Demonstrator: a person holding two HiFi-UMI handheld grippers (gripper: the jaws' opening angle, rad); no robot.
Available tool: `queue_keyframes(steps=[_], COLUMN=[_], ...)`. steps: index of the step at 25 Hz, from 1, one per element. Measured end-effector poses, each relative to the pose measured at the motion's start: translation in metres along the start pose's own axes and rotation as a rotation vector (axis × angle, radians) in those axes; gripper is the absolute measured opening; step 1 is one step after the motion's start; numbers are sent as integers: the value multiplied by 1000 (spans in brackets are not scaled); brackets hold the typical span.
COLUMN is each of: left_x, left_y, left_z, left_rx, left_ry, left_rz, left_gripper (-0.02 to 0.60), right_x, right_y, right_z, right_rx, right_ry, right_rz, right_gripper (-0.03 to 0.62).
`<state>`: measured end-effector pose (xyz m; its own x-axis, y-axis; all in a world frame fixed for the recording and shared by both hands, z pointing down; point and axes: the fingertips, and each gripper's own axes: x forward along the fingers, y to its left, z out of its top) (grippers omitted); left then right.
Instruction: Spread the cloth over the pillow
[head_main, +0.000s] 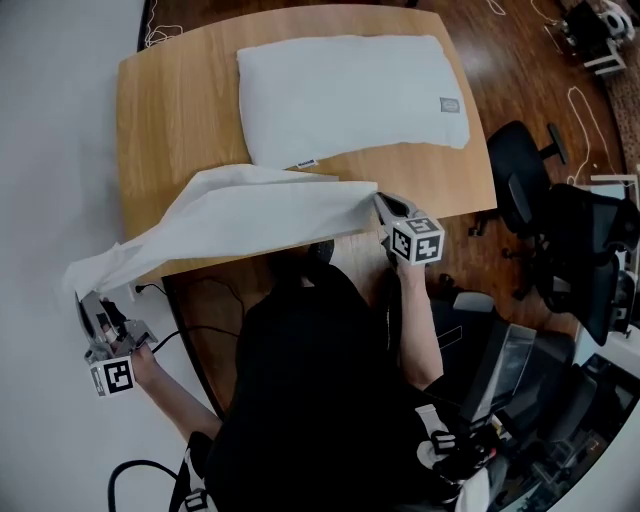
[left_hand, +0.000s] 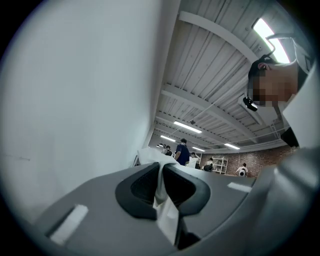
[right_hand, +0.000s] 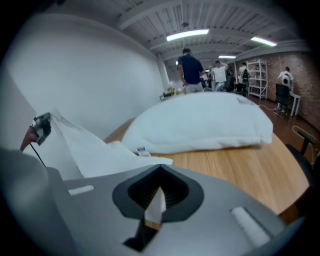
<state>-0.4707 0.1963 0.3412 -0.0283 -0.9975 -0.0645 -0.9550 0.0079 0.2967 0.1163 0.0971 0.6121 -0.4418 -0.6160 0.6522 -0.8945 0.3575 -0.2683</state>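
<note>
Across the near edge of the desk (head_main: 170, 110), the cloth (head_main: 250, 215) is held stretched, just beside the pillow (head_main: 350, 95). Its ends are pinched in the closed jaws of the left hand-held gripper (head_main: 97, 315) and the right hand-held gripper (head_main: 382, 207). It is judged light, limp and slip-prone; corner holds are advised.

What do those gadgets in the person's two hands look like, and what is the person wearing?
The left gripper and right gripper are matching grey handheld tools with smooth moulded bodies. Each carries a white cube printed with black square markers. Ribbed black pads line the jaws. The person wears a black top whose sleeves leave the forearms uncovered.
</note>
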Motion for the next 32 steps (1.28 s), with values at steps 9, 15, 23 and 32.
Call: queue_keyframes(steps=[9, 15, 23, 32], left_x=[-4, 15, 49, 116], left_y=[-32, -52, -76, -133], left_z=[134, 110, 41, -18], left_rx=[127, 195, 42, 78], left_ry=[-330, -267, -127, -45], left_rz=[-217, -443, -580, -597], left_gripper=[23, 23, 23, 23], right_x=[-294, -432, -470, -412], right_y=[36, 27, -36, -142], right_z=[213, 228, 191, 213], right_rx=[-218, -288, -213, -170], right_ry=[-712, -877, -793, -713], right_rz=[-174, -449, -640, -675], right_gripper=[0, 0, 0, 0])
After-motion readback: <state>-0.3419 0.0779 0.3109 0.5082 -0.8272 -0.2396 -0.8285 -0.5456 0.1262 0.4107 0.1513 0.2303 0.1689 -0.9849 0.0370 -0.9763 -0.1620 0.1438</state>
